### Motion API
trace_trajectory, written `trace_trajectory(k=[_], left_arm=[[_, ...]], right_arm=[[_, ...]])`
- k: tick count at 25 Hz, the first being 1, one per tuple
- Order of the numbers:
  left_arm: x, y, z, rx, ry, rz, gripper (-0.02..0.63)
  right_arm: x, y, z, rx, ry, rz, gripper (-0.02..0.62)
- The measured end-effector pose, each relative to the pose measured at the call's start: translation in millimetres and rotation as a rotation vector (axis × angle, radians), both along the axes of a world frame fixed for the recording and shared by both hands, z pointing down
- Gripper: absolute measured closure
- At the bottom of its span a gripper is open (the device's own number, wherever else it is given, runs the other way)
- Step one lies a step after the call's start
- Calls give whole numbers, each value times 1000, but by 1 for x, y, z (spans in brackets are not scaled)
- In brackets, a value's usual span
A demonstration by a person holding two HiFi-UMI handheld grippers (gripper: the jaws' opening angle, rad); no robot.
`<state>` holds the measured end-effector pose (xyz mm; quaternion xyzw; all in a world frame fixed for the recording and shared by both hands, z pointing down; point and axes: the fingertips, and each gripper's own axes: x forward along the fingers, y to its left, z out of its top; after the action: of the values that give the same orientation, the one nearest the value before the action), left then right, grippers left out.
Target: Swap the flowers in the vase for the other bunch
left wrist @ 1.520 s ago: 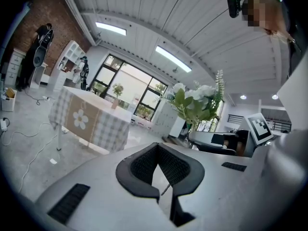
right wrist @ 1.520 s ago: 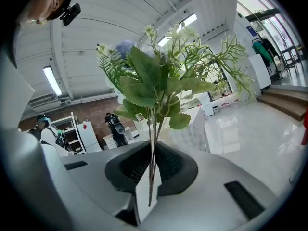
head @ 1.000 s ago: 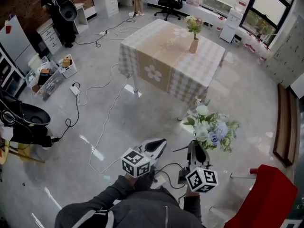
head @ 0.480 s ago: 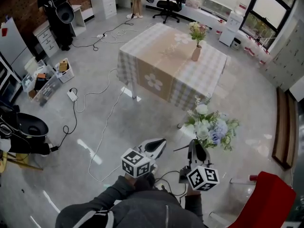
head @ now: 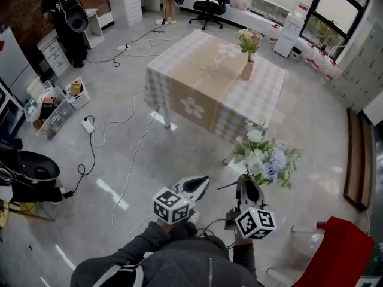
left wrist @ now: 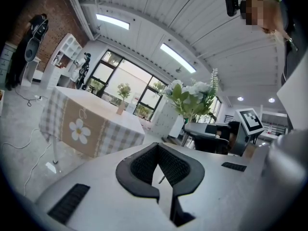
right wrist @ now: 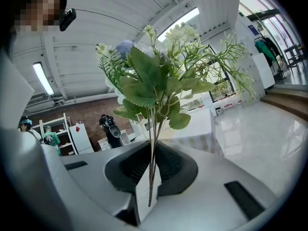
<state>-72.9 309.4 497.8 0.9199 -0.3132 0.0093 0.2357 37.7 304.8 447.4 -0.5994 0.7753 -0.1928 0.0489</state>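
Observation:
A tan vase [head: 246, 70] with a small bunch of pale flowers [head: 249, 39] stands near the far right edge of a checked-cloth table [head: 179, 70]; in the left gripper view the vase [left wrist: 119, 109] is small and far off. My right gripper [head: 248, 186] is shut on the stems [right wrist: 153, 155] of the other bunch [head: 266, 159], white and blue blooms with green leaves, held upright above the floor. My left gripper [head: 201, 183] is shut and empty, beside the right one. Both are well short of the table.
White cables [head: 128, 160] trail across the grey floor between me and the table. A red chair [head: 335, 253] is at the lower right. Crates [head: 57, 100] and cabinets line the left wall, an office chair [head: 209, 8] stands beyond the table.
Both grippers and the held bunch have advanced toward the table; the table and vase sit a little lower and nearer in the head view. Neither grip has changed.

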Motion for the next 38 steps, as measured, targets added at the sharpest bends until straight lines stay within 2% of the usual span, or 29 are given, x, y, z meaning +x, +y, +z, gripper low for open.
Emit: trace_trajectory(k=[16,29,38], left_arm=[[7,-11,6,-29,35,-7,597],[15,-19,11,-66,43,5,597],[17,-34,13,-62,29,-2,597]], right_arm=[[-1,-17,-1,-1,5,-23,560],[5,-30,8,-27,-4,-23,560],[6,-43,14,-36,-11,-34,561]])
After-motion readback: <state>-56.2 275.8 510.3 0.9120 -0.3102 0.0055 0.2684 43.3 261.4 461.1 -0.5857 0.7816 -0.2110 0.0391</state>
